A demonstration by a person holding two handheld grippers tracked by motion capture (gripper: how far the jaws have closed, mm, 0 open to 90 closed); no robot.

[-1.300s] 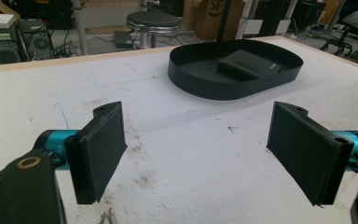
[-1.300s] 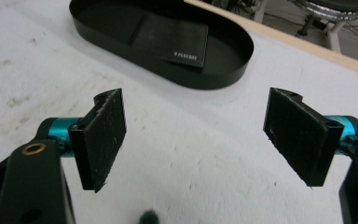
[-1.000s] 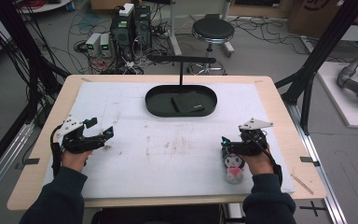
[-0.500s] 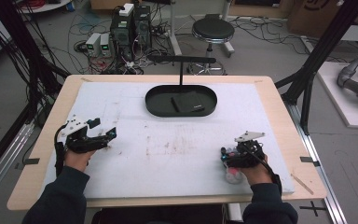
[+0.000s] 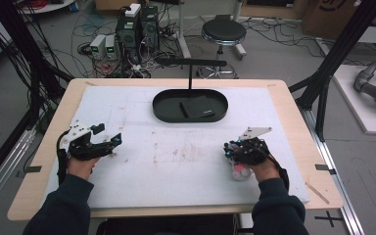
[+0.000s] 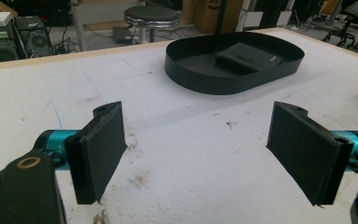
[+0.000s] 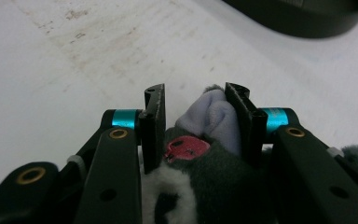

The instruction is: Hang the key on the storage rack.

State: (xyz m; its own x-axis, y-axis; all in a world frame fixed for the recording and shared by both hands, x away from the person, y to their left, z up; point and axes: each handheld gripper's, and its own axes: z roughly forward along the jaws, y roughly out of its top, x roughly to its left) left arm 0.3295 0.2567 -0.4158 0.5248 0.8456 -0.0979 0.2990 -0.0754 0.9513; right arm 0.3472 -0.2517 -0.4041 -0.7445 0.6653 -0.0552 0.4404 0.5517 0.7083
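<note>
High view: left gripper (image 5: 108, 145) sits at the table's left w/ jaws spread, nothing between them. Right gripper (image 5: 231, 152) rests at the right side of the white foam-covered table (image 5: 176, 161), over a small grey-and-white plush toy (image 5: 240, 170) w/ a pink spot; toy is mostly hidden under the hand here, so its shape is hard to tell. Black oval plastic tray (image 5: 190, 105) sits at the far centre, well apart from both, holding a flat black rectangular pad (image 5: 198, 106).

Left gripper view: jaws wide apart above bare foam, tray (image 6: 233, 63) ahead.

Right gripper view: jaws pinch the plush toy (image 7: 205, 154), pale grey ear pressed against one jaw, red patch beside the other.
</note>
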